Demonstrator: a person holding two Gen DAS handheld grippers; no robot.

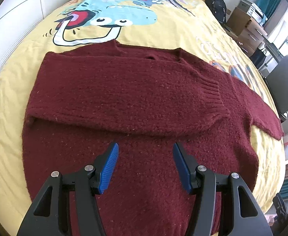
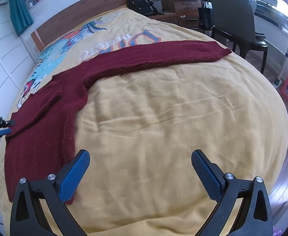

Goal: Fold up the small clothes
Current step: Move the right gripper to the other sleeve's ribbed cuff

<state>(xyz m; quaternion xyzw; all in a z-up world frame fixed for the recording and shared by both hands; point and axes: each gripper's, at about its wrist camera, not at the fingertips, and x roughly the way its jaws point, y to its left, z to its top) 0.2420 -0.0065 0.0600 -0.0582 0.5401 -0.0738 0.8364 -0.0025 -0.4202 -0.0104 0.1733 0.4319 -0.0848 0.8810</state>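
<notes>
maroon sweater lies flat on the yellow bedspread, both left gripper and right gripper spread wide, holding nothing.

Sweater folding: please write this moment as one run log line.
sweater: flat on bed | one sleeve folded across, other extended | left gripper: open, above hem | right gripper: open, empty

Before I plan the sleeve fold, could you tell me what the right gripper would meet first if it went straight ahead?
Probably the bare yellow bedspread: the open right gripper points over it, and the maroon sweater's outstretched sleeve lies farther on.
</notes>
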